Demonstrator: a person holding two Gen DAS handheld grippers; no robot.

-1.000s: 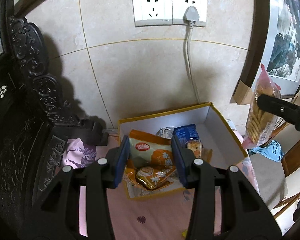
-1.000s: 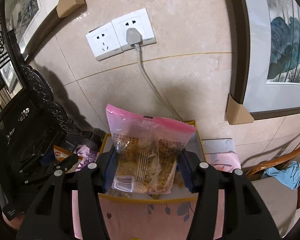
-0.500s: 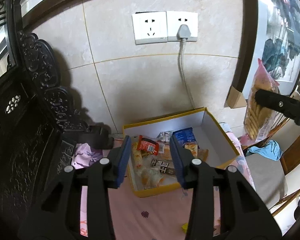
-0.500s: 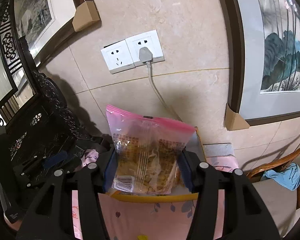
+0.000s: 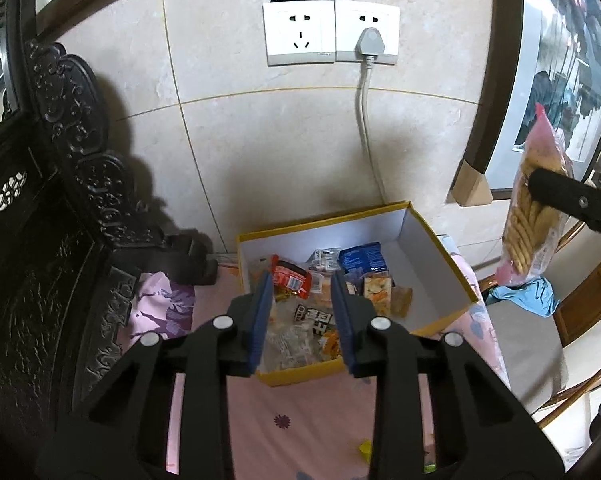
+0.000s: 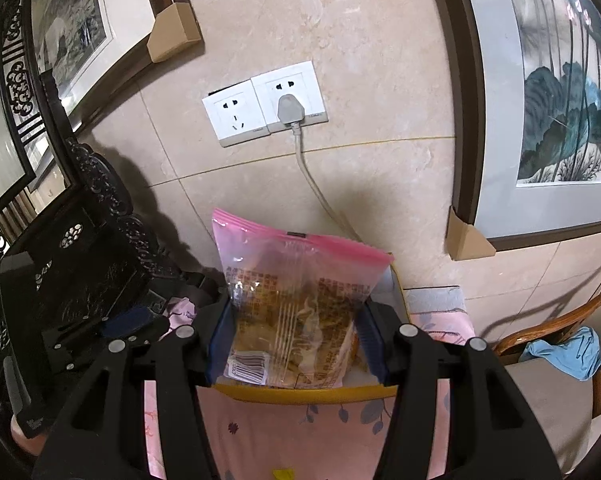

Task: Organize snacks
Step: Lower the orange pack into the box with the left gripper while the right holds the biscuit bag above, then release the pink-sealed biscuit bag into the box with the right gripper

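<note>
Right gripper (image 6: 294, 344) jaws clamped on the pink biscuit bag (image 6: 296, 304), pads pressing its lower half from both sides. Bag stands upright, long axis vertical, pink sealed edge at top, barcode end down; seen edge-on in the left wrist view (image 5: 534, 208), where the biscuits inside sit as a vertical stack. Bag is held in the air above the near wall of the yellow box (image 6: 308, 394), not inside it. Left gripper (image 5: 300, 316) jaws have just been closing, now narrow but with nothing between them; they hover above the box's near-left part, no pad touching any packet. The yellow box (image 5: 440, 256) sits on the pink floral cloth (image 5: 300, 420) against the tiled wall, white inside, long axis running from the near left towards the far right in the left wrist view. Snacks are piled in its left half: red packet (image 5: 292, 278), blue packet (image 5: 362, 258), black-and-white packet (image 5: 312, 316), several clear-wrapped ones; right half is bare. Double wall socket (image 5: 330, 34) above the box, grey plug in the right outlet, cable dropping behind the box. Dark carved furniture (image 5: 60, 200) to the left, blue cloth (image 5: 524, 300) on a chair to the right.
</note>
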